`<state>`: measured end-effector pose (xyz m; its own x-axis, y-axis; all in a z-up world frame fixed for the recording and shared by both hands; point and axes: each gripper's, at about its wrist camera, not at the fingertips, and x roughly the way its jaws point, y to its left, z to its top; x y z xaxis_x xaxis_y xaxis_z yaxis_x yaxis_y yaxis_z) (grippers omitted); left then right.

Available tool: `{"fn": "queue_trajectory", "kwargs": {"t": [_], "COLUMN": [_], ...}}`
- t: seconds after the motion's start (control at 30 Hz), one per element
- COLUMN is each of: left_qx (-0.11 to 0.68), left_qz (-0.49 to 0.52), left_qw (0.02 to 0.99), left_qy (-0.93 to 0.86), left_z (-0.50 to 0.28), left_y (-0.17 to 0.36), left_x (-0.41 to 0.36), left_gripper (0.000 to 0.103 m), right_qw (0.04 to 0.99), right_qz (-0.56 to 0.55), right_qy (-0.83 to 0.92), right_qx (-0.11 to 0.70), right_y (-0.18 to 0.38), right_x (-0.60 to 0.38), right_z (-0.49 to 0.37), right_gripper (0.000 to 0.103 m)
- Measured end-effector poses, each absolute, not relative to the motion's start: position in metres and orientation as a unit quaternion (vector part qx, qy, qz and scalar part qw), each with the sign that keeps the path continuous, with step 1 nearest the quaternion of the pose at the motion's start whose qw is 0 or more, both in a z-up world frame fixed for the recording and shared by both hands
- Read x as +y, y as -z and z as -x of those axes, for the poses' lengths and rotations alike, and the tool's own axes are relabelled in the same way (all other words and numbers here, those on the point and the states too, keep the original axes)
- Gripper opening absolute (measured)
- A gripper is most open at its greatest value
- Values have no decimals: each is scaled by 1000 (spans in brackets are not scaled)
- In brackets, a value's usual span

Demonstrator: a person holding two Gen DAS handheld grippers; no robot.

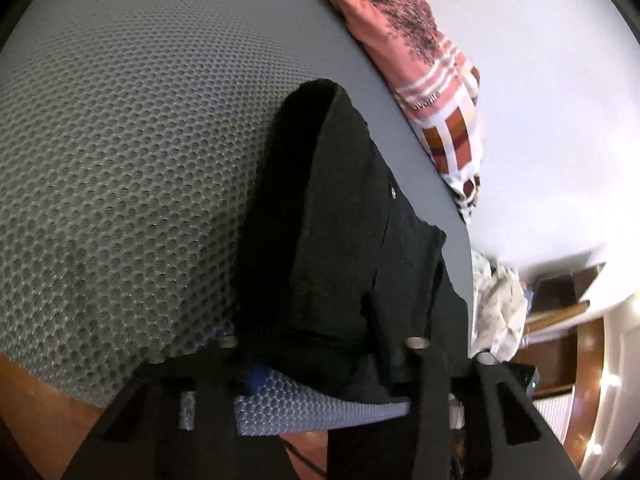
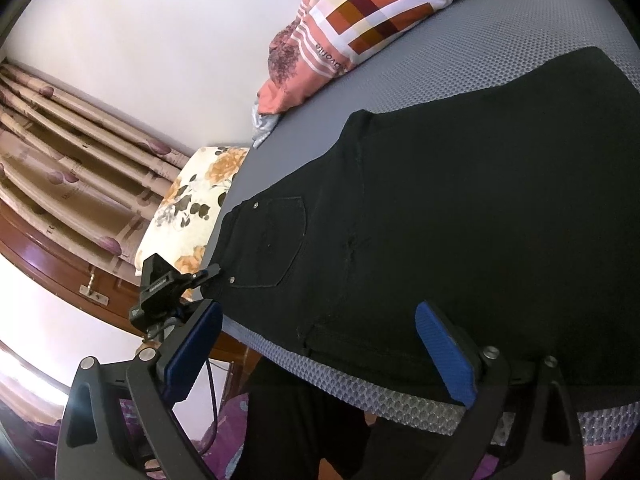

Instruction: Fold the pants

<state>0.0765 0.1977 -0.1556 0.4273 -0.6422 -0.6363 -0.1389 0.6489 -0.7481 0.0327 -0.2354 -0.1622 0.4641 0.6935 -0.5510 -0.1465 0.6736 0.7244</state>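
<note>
One pair of black pants (image 2: 460, 216) lies on the grey mesh mattress (image 1: 120, 160), waist at the near edge, legs running away toward the patterned pillow (image 2: 360, 20). No container is seen. Left gripper (image 1: 320, 356) is clenched on the waist fabric; right gripper (image 2: 320, 356) is released, above the edge

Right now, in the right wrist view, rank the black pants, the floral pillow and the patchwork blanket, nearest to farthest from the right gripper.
1. Black pants: spread on the mattress directly ahead of the open right gripper, waistband edge between its fingers.
2. Floral pillow: off the mattress edge, up and left.
3. Patchwork blanket: bunched at the far side, by the wall.
</note>
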Motion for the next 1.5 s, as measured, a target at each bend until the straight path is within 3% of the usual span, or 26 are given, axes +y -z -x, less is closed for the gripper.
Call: {"fn": "queue_trajectory", "kwargs": {"t": [0.2, 0.33, 0.4, 0.6, 0.67, 0.8, 0.87, 0.9, 1.0, 1.13, 1.27, 1.37, 1.5], "left_qx": [469, 441, 434, 444, 426, 423, 395, 393, 386, 422, 436, 455, 491], "left_qz": [346, 319, 288, 231, 245, 248, 253, 251, 281, 247, 228, 243, 259], "left_qw": [785, 786, 790, 757, 758, 794, 833, 846, 861, 867, 869, 855, 827], "left_qy": [210, 293, 325, 420, 428, 359, 294, 258, 177, 96, 53, 57, 85], "left_z": [-78, -78, -81, -92, -85, -85, -83, -85, -92, -96, -88, -85, -85], "left_y": [104, 56, 38, 58, 57, 45, 35, 34, 42, 65, 78, 90, 118], "left_x": [157, 93, 50, -75, -78, -32, 18, 42, 120, 205, 253, 270, 274], "left_gripper": [37, 20, 20, 20, 20, 20, 27, 36, 39, 40, 46, 59, 61], "right_qw": [796, 791, 783, 762, 765, 779, 773, 766, 757, 762, 752, 748, 743], "right_qz": [-322, -349, -384, -469, -468, -430, -432, -436, -435, -411, -407, -388, -334], "right_qy": [-267, -275, -281, -265, -269, -288, -295, -298, -302, -305, -320, -332, -369], "right_qx": [438, 420, 400, 359, 351, 354, 360, 366, 383, 396, 409, 425, 447], "right_y": [163, 156, 152, 152, 147, 136, 140, 144, 154, 155, 157, 156, 147], "right_x": [-242, -259, -278, -333, -338, -327, -322, -318, -308, -294, -278, -255, -201], "right_z": [-36, -38, -40, -35, -30, -32, -34, -37, -36, -36, -43, -53, -68], "right_gripper": [98, 98, 98, 98, 98, 98, 98, 98, 98, 98, 98, 98, 98]}}
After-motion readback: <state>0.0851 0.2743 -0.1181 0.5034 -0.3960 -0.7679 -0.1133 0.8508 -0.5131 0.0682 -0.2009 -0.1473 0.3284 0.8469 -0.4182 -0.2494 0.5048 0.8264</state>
